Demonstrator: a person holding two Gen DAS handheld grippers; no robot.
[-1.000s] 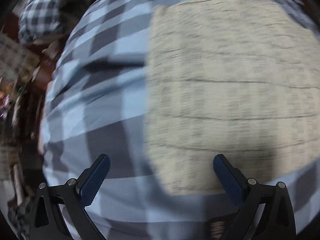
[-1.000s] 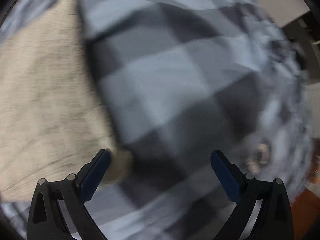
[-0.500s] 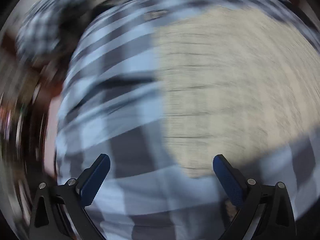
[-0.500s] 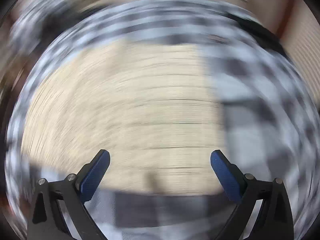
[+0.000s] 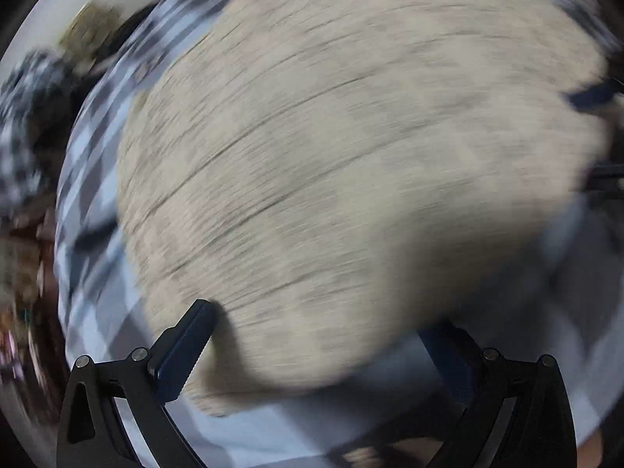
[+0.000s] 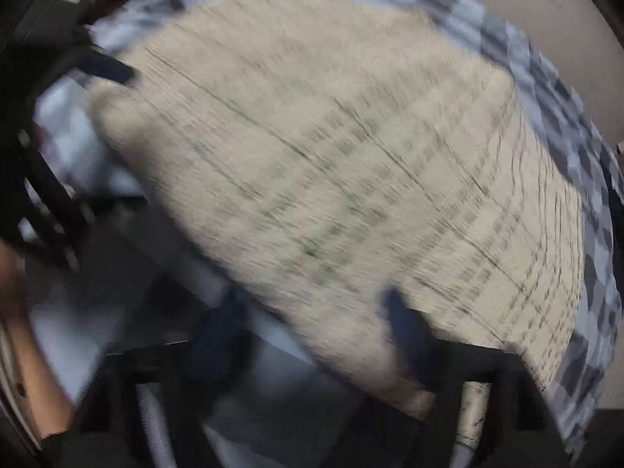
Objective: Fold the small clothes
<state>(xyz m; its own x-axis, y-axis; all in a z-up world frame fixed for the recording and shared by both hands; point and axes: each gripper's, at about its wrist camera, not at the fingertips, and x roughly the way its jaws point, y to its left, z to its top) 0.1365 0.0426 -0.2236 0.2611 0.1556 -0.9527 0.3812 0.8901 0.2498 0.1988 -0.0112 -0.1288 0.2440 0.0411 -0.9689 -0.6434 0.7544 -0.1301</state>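
I see one small beige cloth, woven with thin dark lines crossing in a faint check, lying flat and spread out on a blue-and-grey checked sheet. It fills most of both wrist views; its edges look rounded by the lens, and heavy blur softens the weave. In the right wrist view the same cloth runs from upper left to lower right, with the checked sheet showing past its far and right edges.

My left gripper sits at the near edge of the cloth with its two dark blue fingers spread wide. The left finger's pad lies against the cloth's near-left corner, and the right finger sits just past the near edge over the sheet. Nothing is pinched between them.

My right gripper is badly smeared. I make out two dark blue fingers, closer together than the left pair, at the cloth's near edge, and the right one overlaps the cloth. I cannot tell whether they grip it or merely rest there.

Each view catches the other gripper at the cloth's opposite corner: a blue tip at the right edge of the left view, a dark one at upper left of the right view.

A blurred second checked fabric lies heaped at far left, off the sheet.
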